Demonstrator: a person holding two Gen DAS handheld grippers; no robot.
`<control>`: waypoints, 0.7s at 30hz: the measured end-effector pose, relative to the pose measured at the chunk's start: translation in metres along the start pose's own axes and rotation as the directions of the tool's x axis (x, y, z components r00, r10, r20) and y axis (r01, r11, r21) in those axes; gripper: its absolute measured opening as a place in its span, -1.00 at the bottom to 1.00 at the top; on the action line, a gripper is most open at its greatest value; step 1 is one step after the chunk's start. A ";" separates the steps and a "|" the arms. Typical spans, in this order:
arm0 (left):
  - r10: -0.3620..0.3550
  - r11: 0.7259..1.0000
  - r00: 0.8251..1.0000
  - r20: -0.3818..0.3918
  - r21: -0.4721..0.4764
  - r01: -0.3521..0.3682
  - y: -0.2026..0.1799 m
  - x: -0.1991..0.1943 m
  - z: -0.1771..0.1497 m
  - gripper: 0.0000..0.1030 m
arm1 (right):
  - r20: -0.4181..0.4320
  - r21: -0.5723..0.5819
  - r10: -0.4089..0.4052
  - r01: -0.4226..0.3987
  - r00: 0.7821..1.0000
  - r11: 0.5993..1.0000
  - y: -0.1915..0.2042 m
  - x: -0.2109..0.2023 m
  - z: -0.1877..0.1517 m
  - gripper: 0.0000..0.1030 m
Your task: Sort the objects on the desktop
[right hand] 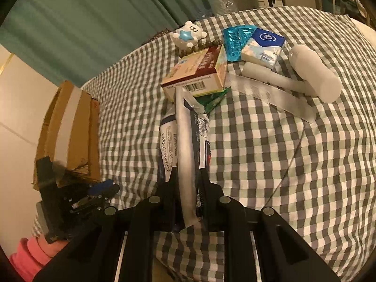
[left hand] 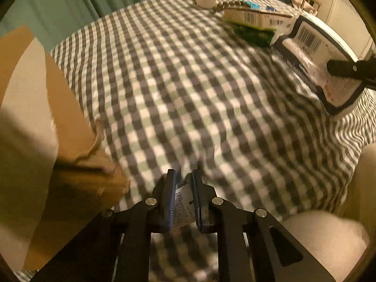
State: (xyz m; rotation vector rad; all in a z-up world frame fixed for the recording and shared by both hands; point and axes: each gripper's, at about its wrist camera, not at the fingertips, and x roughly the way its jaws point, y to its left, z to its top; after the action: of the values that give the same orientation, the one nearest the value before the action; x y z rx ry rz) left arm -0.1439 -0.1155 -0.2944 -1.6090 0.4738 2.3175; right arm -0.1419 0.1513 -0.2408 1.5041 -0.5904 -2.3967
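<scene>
**Ana:** Closest to the lens, at six o'clock in the left wrist view, the left gripper [left hand: 183, 196] has its blue pads nearly together on a small white printed slip or packet [left hand: 184, 208]; I can't read what it is.

**Ben:** And around it?

**Ana:** Going left to right: the cardboard box [left hand: 70, 141] fills nine o'clock, touching nothing the gripper carries. Bare checked tablecloth [left hand: 188, 82] takes the middle. At two o'clock lies the tissue pack [left hand: 324, 70], with the other gripper's black finger across it.

**Ben:** So the right gripper [right hand: 188, 188] is busy too?

**Ana:** Yes. In its own view the jaws stand narrow, pinched on the pack's white side seam at six o'clock. Past it, at twelve, sit a barcoded carton [right hand: 199, 75], a bear figure [right hand: 189, 36], a blue blister pack [right hand: 236, 41], a pocket tissue pack [right hand: 263, 47] and a white lint roller [right hand: 315, 72] at two.

**Ben:** How should the left hand finish?

**Ana:** My judgement: the slip is thin, so keep the pads square on it and lift straight before swinging toward nine o'clock. The box looks the likely bin. Clear the torn flap, since a flimsy edge could catch there and slide out.
</scene>
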 end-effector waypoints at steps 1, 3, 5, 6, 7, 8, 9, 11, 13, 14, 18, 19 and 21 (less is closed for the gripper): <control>0.017 1.000 1.000 0.010 0.011 -0.017 0.002 -0.005 -0.002 -0.64 | 0.001 -0.003 -0.001 0.001 1.000 1.000 0.000 0.000 0.000 -0.67; -0.008 1.000 1.000 0.027 0.019 0.007 0.007 -0.015 -0.003 -0.40 | -0.002 -0.007 0.001 -0.001 1.000 1.000 0.002 0.001 0.000 -0.67; -0.075 0.997 0.997 0.004 0.026 0.075 0.011 -0.019 -0.004 -0.14 | -0.007 -0.006 -0.001 0.001 1.000 1.000 0.001 0.003 -0.001 -0.67; -0.073 0.996 0.997 -0.006 0.042 0.073 0.010 -0.019 -0.006 -0.05 | -0.010 -0.005 -0.004 0.004 1.000 1.000 0.001 0.004 -0.001 -0.67; -0.060 0.996 0.998 -0.016 0.072 0.061 0.007 -0.019 -0.008 -0.04 | -0.012 -0.004 -0.006 0.006 1.000 1.000 0.001 0.005 -0.002 -0.67; -0.036 0.993 0.999 -0.026 0.111 0.038 0.003 -0.016 -0.011 -0.02 | -0.014 -0.001 -0.008 0.008 1.000 1.000 0.000 0.005 -0.001 -0.67; -0.018 0.990 0.999 -0.037 0.136 0.023 -0.002 -0.015 -0.016 0.02 | -0.016 0.001 -0.008 0.008 1.000 1.000 0.000 0.005 -0.001 -0.67; 0.005 0.987 0.999 -0.051 0.162 0.004 -0.004 -0.009 -0.018 0.02 | -0.016 0.005 -0.010 0.010 1.000 1.000 -0.002 0.005 -0.001 -0.67; 0.025 0.989 0.998 -0.055 0.144 -0.017 -0.003 -0.006 -0.022 0.02 | -0.016 0.006 -0.012 0.012 1.000 1.000 -0.002 0.005 -0.001 -0.67; 0.032 0.992 0.998 -0.049 0.123 -0.026 -0.002 -0.005 -0.023 0.01 | -0.016 0.005 -0.017 0.017 1.000 1.000 -0.002 0.005 -0.001 -0.67; 0.060 0.995 0.997 -0.048 0.089 -0.055 -0.003 -0.001 -0.023 -0.24 | -0.013 -0.004 -0.025 0.025 1.000 1.000 0.002 0.004 -0.001 -0.67; 0.063 0.994 0.997 -0.047 0.093 -0.058 -0.005 -0.002 -0.024 -0.38 | -0.017 -0.006 -0.026 0.026 1.000 1.000 0.003 0.005 -0.002 -0.67; 0.071 0.991 0.997 -0.039 0.119 -0.066 -0.010 -0.006 -0.026 -0.55 | -0.019 -0.010 -0.030 0.030 0.999 1.000 0.005 0.005 -0.003 -0.67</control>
State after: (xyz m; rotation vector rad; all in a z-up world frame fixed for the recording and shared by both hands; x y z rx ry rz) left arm -0.1158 -0.1179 -0.2979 -1.6135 0.6727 2.2605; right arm -0.1418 0.1446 -0.2434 1.5411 -0.5549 -2.4005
